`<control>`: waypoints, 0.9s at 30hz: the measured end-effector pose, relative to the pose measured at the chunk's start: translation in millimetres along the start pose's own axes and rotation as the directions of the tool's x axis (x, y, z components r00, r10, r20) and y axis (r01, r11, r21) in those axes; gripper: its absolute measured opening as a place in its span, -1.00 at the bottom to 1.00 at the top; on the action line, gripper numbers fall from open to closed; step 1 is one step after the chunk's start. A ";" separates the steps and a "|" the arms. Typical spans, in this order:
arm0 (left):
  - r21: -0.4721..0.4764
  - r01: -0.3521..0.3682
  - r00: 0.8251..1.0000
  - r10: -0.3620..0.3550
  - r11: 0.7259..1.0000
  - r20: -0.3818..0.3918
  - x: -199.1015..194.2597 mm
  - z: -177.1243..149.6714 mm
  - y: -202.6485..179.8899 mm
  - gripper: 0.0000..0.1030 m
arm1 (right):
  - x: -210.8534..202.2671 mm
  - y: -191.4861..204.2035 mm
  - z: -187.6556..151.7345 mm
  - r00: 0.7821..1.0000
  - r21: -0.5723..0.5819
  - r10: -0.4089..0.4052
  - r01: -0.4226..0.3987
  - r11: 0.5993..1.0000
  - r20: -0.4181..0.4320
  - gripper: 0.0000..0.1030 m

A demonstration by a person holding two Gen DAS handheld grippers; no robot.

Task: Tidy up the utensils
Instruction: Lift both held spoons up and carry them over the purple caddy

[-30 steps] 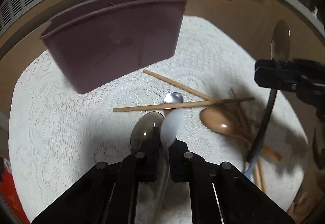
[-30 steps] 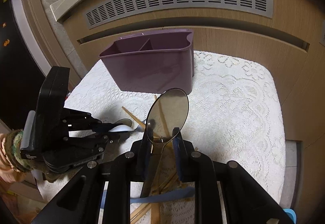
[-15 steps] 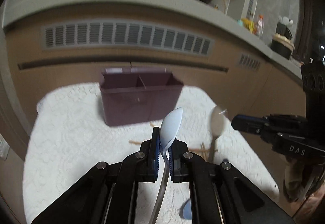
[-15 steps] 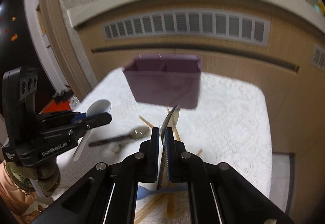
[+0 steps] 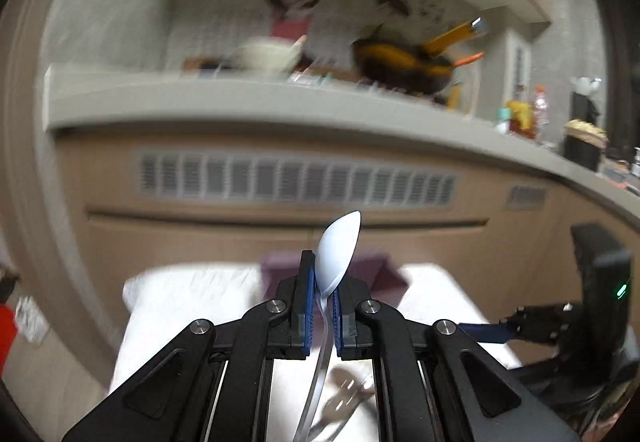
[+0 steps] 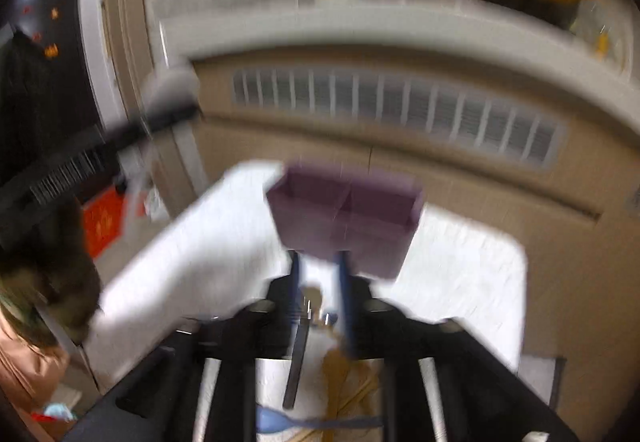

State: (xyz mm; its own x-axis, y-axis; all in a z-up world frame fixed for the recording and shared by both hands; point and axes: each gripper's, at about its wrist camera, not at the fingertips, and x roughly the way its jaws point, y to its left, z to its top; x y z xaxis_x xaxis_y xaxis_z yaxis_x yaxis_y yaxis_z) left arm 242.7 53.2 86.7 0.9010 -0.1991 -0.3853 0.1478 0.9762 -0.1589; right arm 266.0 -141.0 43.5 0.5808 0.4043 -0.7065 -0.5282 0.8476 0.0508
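Note:
My left gripper (image 5: 320, 296) is shut on a pale blue plastic spoon (image 5: 338, 250), bowl up, held high above the white lace tablecloth (image 5: 192, 306). The purple two-compartment utensil caddy (image 6: 344, 217) stands at the far side of the cloth; in the left wrist view only its top (image 5: 380, 274) peeks past the fingers. My right gripper (image 6: 318, 282) is blurred; its blue pads stand apart and a dark spoon handle (image 6: 298, 358) hangs between them, bowl hidden. Whether it is gripped I cannot tell. The right gripper also shows at the left view's right edge (image 5: 532, 326).
A metal spoon (image 5: 340, 398), a wooden spoon (image 6: 334, 370), a blue plastic spoon (image 6: 280, 422) and chopsticks lie on the cloth below the grippers. A wooden cabinet front with a vent grille (image 5: 296, 181) rises behind the table. A counter with pans runs above it.
Both grippers have risen and tilted upward, so the table has dropped low in both views. The left still holds the pale spoon. The right gripper's pads have spread apart around its dark spoon.

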 end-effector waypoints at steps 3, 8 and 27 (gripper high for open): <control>-0.038 -0.030 0.997 0.027 0.999 -0.073 9.0 -34.7 17.8 -0.85 | 46.8 3.6 -24.5 0.995 0.021 0.015 -0.013 1.000 -0.100 -0.15; -0.075 -0.058 0.993 0.050 0.995 -0.112 6.8 -63.4 33.9 -0.85 | 104.1 11.8 -27.2 0.982 0.022 -0.004 0.009 1.000 -0.188 -0.15; -0.122 -0.025 0.980 0.001 0.992 -0.199 -13.0 -105.7 37.7 -0.85 | 64.7 10.0 -36.9 0.996 0.082 -0.020 0.027 0.996 -0.083 -0.44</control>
State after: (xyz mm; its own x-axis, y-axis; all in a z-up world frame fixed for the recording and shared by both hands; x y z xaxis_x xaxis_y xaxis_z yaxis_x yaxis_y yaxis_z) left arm 193.5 83.5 -10.4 0.8021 -0.2118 -0.5583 0.0740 0.9630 -0.2591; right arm 275.5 -119.1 -27.8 0.5380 0.3576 -0.7634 -0.4599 0.8834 0.0897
